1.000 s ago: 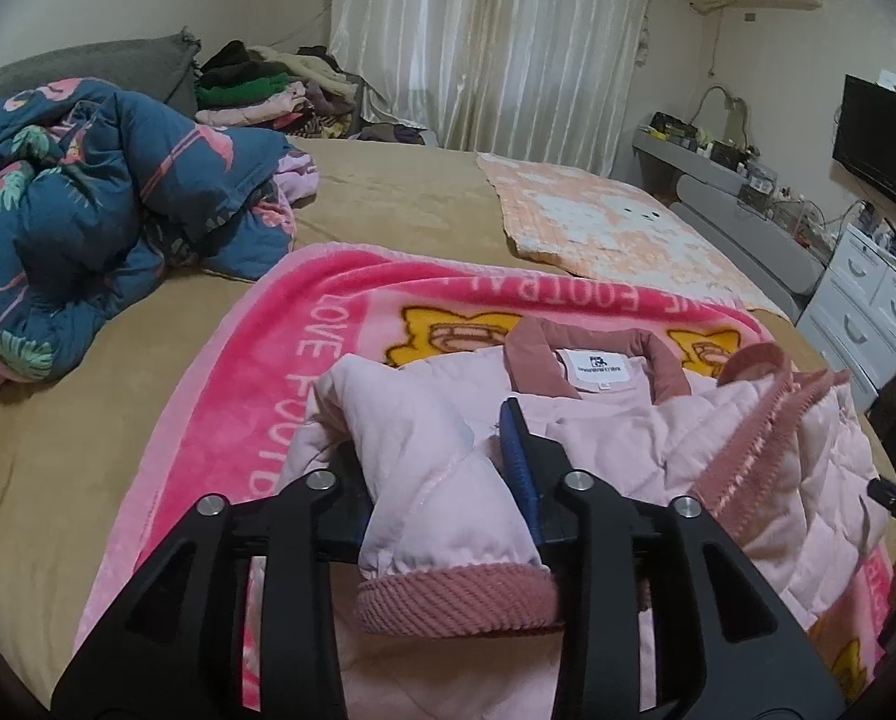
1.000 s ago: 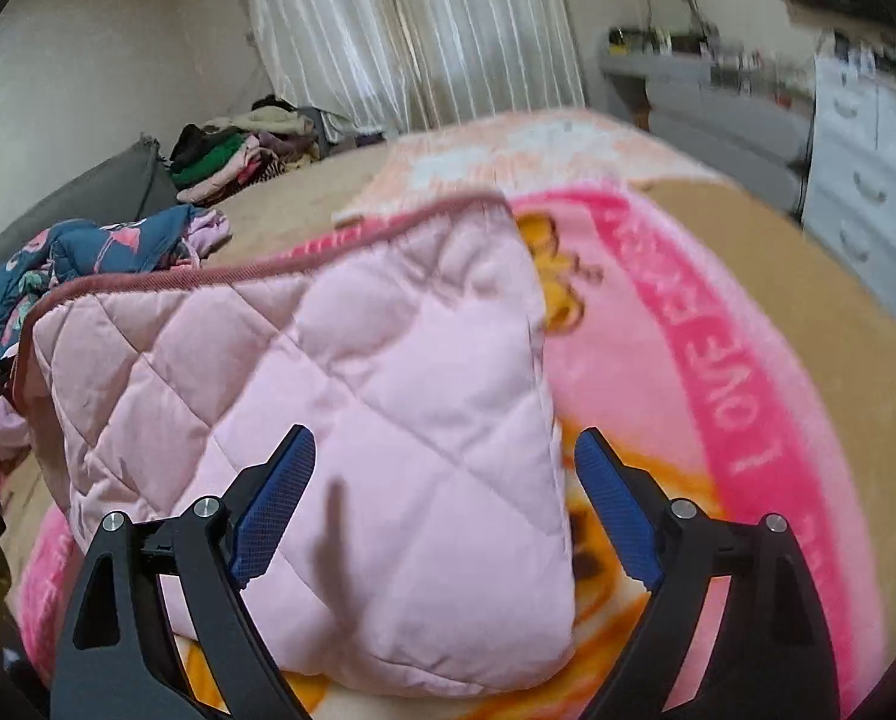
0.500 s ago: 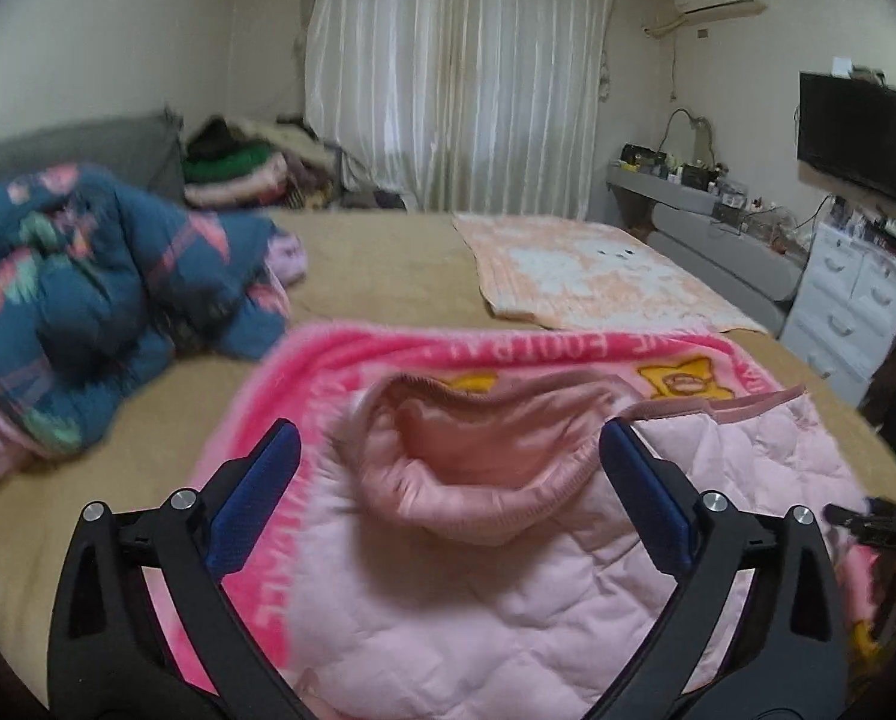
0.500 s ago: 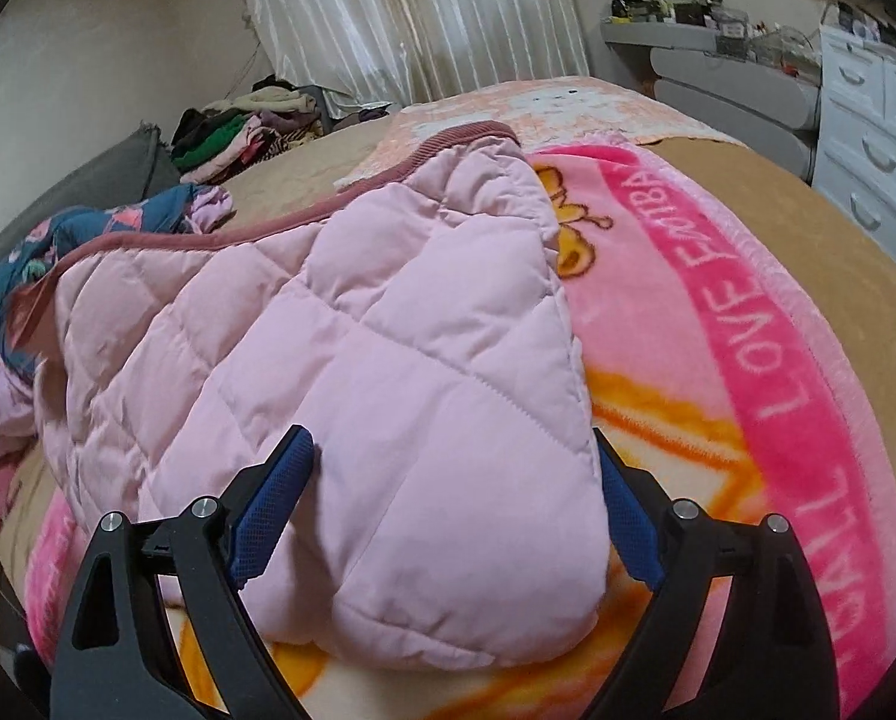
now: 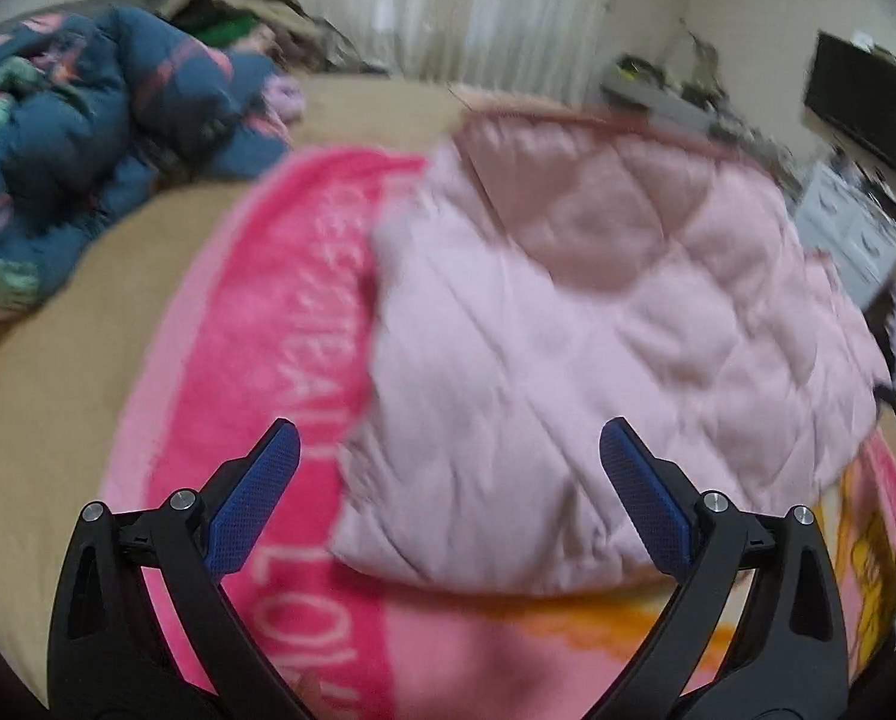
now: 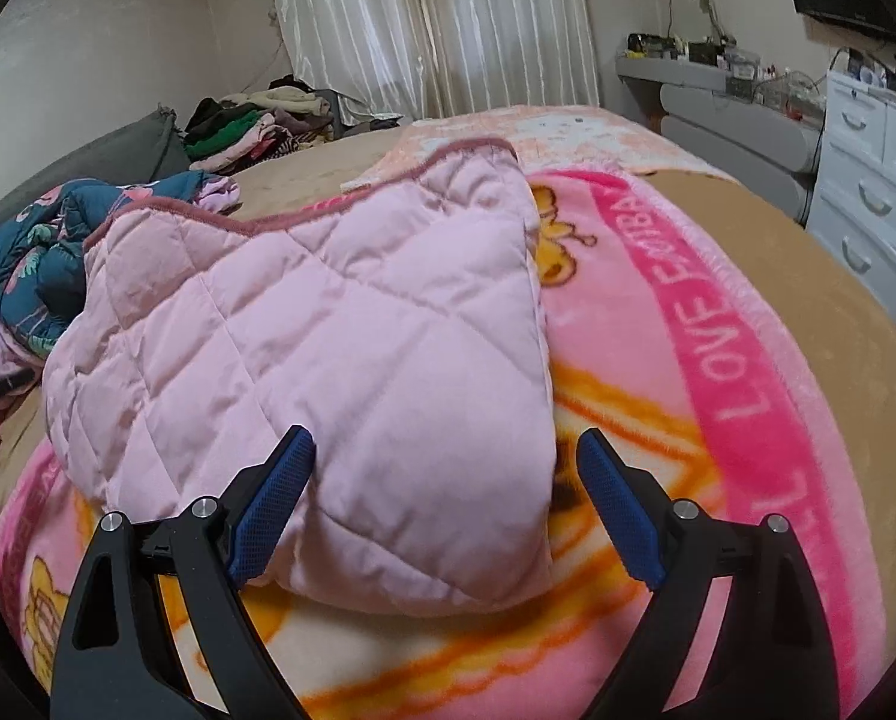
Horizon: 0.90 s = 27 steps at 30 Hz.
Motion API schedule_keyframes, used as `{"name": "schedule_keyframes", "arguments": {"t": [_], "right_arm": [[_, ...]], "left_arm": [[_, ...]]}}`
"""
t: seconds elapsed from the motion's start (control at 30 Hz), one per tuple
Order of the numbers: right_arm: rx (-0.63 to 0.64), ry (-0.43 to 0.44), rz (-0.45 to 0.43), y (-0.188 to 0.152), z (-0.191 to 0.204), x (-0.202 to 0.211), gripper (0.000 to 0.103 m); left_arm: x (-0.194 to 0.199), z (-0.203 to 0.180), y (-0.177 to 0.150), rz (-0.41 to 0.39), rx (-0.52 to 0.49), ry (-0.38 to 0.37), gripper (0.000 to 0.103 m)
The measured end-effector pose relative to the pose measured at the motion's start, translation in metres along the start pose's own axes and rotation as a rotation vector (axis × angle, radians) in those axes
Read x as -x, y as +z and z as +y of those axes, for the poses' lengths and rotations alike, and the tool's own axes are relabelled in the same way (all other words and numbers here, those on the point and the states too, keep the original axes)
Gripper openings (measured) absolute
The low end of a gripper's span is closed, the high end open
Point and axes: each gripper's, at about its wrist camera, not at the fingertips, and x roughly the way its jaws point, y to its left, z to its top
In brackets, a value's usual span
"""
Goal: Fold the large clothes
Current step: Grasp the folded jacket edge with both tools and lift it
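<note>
Blue quilt (image 5: 88, 138): bunched at the far left of the bed, well apart from the work; no hazard unless the jacket is shoved that way.
Pink blanket (image 5: 274, 324): spread under the jacket; its plush surface could drag along with a low grip and wrinkle beneath the fold.
Left gripper (image 5: 448, 474): jaws spread wide, nothing pinched; the jacket's near left edge lies between and just beyond the pads. This view is blurred, so exact contact cannot be told. A closing here might catch only the top layer, and the fold would peel open.
Pink quilted jacket (image 6: 328, 348): lies folded in a thick bundle on the blanket, near the front of the bed, trimmed hem toward the curtains. The padding looks springy; I judge it may puff back open if left unpressed.
Right gripper (image 6: 448, 480): jaws spread wide, holding nothing; the bundle's rounded near corner sits between the pads, the left pad seemingly close against the fabric. A shallow pinch on the slick shell could slip off.
Orange patterned blanket (image 6: 538, 132): flat beyond the jacket; an overlong push could ride onto it.
</note>
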Motion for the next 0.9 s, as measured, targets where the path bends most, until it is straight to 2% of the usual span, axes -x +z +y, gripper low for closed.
{"name": "schedule_keyframes", "arguments": {"t": [0.07, 0.1, 0.13, 0.17, 0.2, 0.23, 0.27, 0.37, 0.47, 0.63, 0.77, 0.9], "right_arm": [[-0.018, 0.017, 0.002, -0.005, 0.0, -0.004, 0.089], [-0.018, 0.02, -0.001, -0.005, 0.001, -0.005, 0.088], [-0.01, 0.021, -0.009, -0.007, 0.003, -0.005, 0.087], [0.009, 0.028, -0.018, -0.007, 0.007, -0.005, 0.07], [0.034, 0.021, -0.02, -0.007, 0.011, -0.006, 0.059], [0.063, 0.006, -0.021, -0.006, 0.017, -0.006, 0.044], [0.099, -0.013, -0.032, -0.005, 0.025, -0.004, 0.033], [0.148, -0.058, -0.08, 0.006, 0.044, 0.003, 0.023], [0.149, -0.056, -0.169, 0.04, 0.057, 0.019, 0.02], [0.144, -0.062, -0.243, 0.098, 0.062, 0.019, 0.019], [0.122, -0.101, -0.208, 0.129, 0.059, -0.011, 0.019], [0.098, -0.143, -0.147, 0.131, 0.049, -0.044, 0.019]], "left_arm": [[-0.014, -0.005, -0.005, 0.028, -0.003, -0.074, 0.094], [-0.018, -0.008, -0.006, 0.028, -0.008, -0.069, 0.094], [-0.021, -0.013, -0.007, 0.027, -0.023, -0.043, 0.088], [-0.023, -0.019, -0.007, 0.029, -0.049, -0.009, 0.067], [-0.024, -0.023, -0.007, 0.029, -0.061, 0.008, 0.056], [-0.024, -0.024, -0.005, 0.033, -0.065, 0.017, 0.037], [-0.023, -0.026, -0.004, 0.035, -0.072, 0.033, 0.03], [-0.015, -0.026, 0.006, 0.0, -0.059, 0.034, 0.018], [-0.001, -0.022, 0.024, -0.071, -0.013, 0.053, 0.013], [0.012, -0.021, 0.064, -0.155, 0.022, 0.094, 0.011], [-0.003, -0.025, 0.083, -0.15, 0.028, 0.148, 0.011], [-0.026, -0.029, 0.089, -0.118, 0.018, 0.197, 0.011]]}}
